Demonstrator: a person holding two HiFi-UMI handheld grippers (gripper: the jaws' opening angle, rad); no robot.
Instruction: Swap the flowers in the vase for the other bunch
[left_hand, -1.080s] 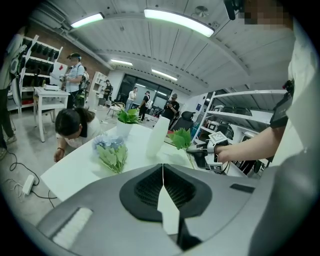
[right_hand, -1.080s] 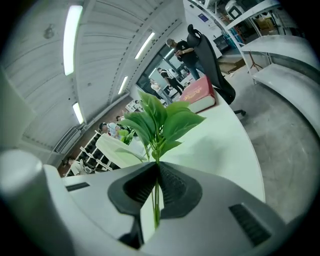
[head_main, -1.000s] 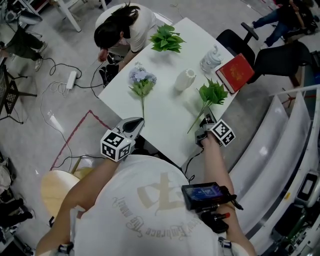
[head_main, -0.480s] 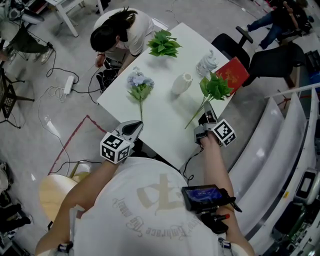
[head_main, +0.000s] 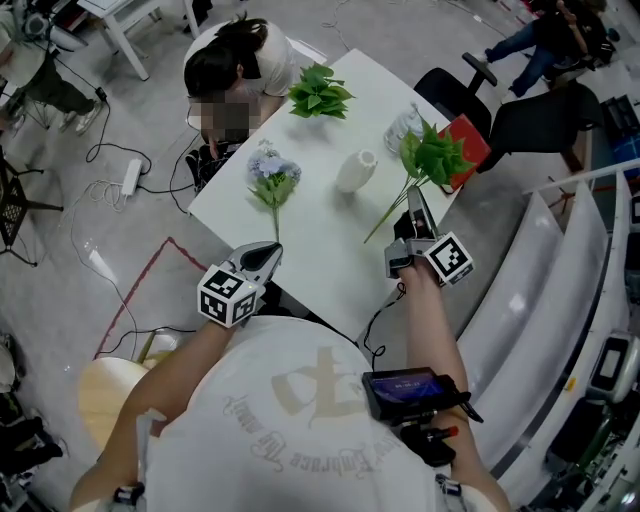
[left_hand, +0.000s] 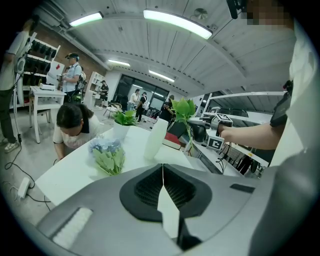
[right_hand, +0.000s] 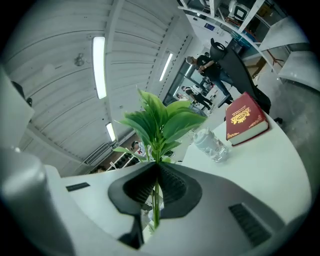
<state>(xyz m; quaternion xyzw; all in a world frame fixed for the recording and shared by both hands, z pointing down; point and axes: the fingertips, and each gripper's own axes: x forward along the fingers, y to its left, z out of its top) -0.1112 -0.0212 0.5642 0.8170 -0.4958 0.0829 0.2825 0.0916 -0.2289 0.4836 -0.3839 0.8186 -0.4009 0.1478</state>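
Observation:
My right gripper (head_main: 411, 203) is shut on the stem of a green leafy bunch (head_main: 432, 153), held above the table's right side; its stem tip (head_main: 372, 234) trails toward me. In the right gripper view the stem (right_hand: 156, 200) runs between the shut jaws and the leaves (right_hand: 160, 122) spread above. A white vase (head_main: 356, 171) stands mid-table with nothing showing in its mouth. A blue flower bunch (head_main: 270, 170) lies left of it. My left gripper (head_main: 264, 256) rests shut and empty at the near table edge; its view shows the blue flower bunch (left_hand: 107, 152) and the vase (left_hand: 156, 139) ahead.
A potted green plant (head_main: 320, 95) stands at the far corner of the white table (head_main: 320, 260). A red book (head_main: 472, 135) and a pale figurine (head_main: 402, 125) sit at the right edge. A person (head_main: 235, 65) crouches beyond the left edge. Black chairs (head_main: 452, 85) stand at far right.
My right gripper has risen with the green bunch, lifting it off the table and carrying it farther away, over the book's edge. The left gripper has stayed put.

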